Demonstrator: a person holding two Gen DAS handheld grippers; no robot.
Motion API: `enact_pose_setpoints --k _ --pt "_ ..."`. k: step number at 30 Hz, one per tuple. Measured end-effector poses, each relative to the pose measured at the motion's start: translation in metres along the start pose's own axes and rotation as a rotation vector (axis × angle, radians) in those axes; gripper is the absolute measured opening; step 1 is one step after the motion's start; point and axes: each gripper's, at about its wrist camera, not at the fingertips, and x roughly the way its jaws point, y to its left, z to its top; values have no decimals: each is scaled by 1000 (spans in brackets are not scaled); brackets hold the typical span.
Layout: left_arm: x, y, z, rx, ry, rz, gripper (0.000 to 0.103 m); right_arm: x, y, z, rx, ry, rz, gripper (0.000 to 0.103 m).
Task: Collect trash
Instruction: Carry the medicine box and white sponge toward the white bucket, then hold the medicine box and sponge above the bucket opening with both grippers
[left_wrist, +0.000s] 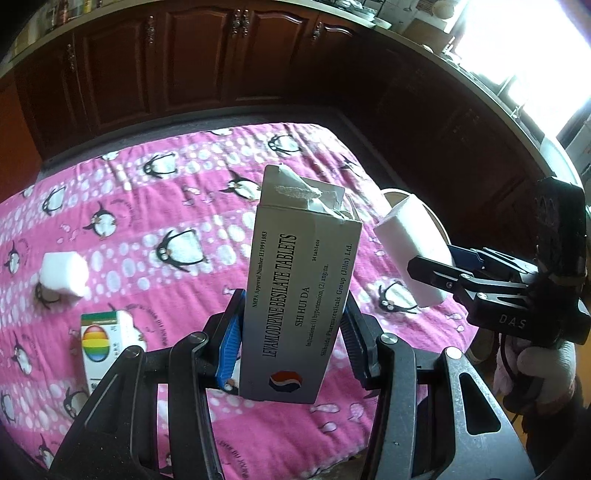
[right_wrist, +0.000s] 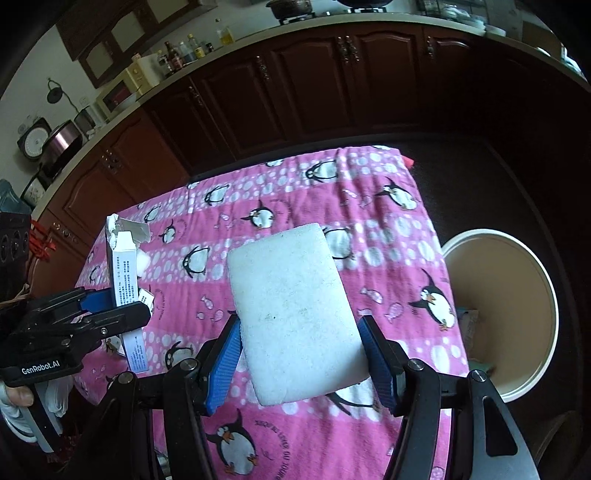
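My left gripper (left_wrist: 291, 332) is shut on a white tablet box (left_wrist: 299, 288) with a torn-open top, held upright above the pink penguin cloth (left_wrist: 177, 192). My right gripper (right_wrist: 301, 354) is shut on a white foam block (right_wrist: 295, 310), its blue pads pressing both sides. In the left wrist view the right gripper (left_wrist: 434, 275) holds the foam block (left_wrist: 406, 251) at the right, above the table edge. The right wrist view shows the left gripper (right_wrist: 118, 314) with the tablet box (right_wrist: 123, 280) at the left. A round cream bin (right_wrist: 506, 314) stands on the floor right of the table.
On the cloth lie another white foam piece (left_wrist: 64, 277) and a small carton with a rainbow oval (left_wrist: 103, 343). Dark wooden cabinets (right_wrist: 332, 81) and a cluttered counter run behind the table. A gloved hand (left_wrist: 535, 373) grips the right tool.
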Motion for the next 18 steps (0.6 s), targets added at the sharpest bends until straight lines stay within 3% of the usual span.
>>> enact_pose_setpoints --k 18 --pt "43 -55 16 87 54 -59 47 -22 -73 -13 126 -11 -84 61"
